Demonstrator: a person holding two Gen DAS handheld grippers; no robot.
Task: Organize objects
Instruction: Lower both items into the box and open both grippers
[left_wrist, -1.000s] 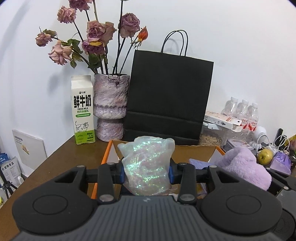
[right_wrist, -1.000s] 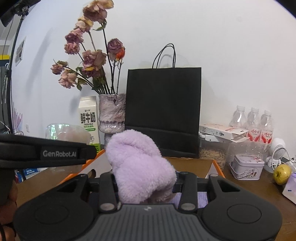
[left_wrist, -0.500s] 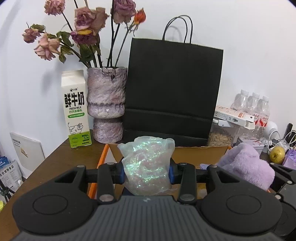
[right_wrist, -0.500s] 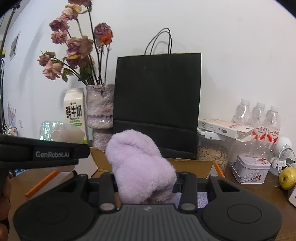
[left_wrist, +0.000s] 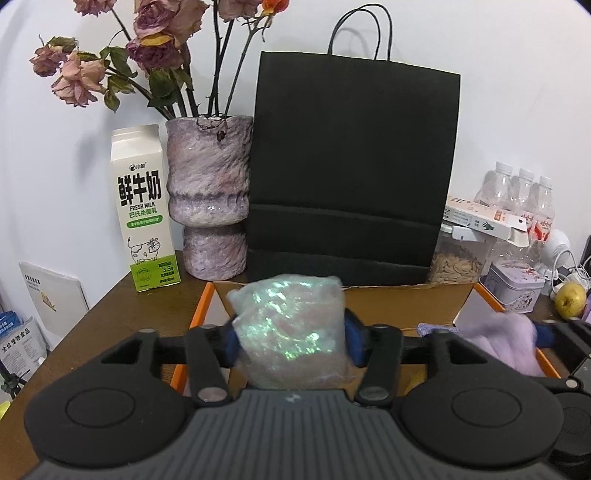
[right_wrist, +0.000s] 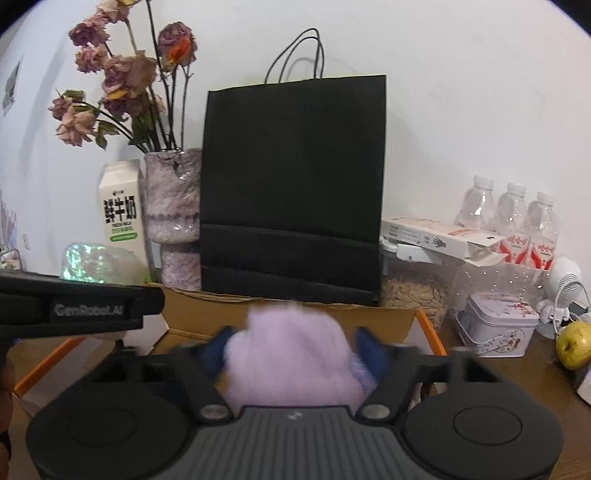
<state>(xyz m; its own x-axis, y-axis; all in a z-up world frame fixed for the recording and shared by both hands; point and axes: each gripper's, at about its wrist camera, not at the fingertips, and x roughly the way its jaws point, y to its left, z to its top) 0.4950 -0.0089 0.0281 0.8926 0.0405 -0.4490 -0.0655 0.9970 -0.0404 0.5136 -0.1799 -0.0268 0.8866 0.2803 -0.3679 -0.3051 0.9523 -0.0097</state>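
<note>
An iridescent crinkly plastic bag (left_wrist: 288, 328) sits between the blue pads of my left gripper (left_wrist: 291, 338), whose jaws are opening; the bag has puffed out and fills the gap. A fluffy purple plush (right_wrist: 291, 354), blurred, lies between the jaws of my right gripper (right_wrist: 293, 349), which are also opening, with the pads standing off its sides. Both grippers hang over an open cardboard box (left_wrist: 399, 306) with orange edges. The plush (left_wrist: 495, 339) also shows at the right in the left wrist view, and the bag (right_wrist: 92, 262) at the left in the right wrist view.
A black paper bag (left_wrist: 351, 177) stands just behind the box. A milk carton (left_wrist: 142, 210) and a purple vase (left_wrist: 210, 199) of dried roses stand to its left. A seed jar (right_wrist: 413, 291), a tin (right_wrist: 498, 325), water bottles (right_wrist: 513, 218) and an apple (right_wrist: 572, 343) crowd the right.
Both grippers moved forward and slightly down over the box. Both pairs of jaws have spread; the bag has widened, and the plush has sunk lower and blurred.
</note>
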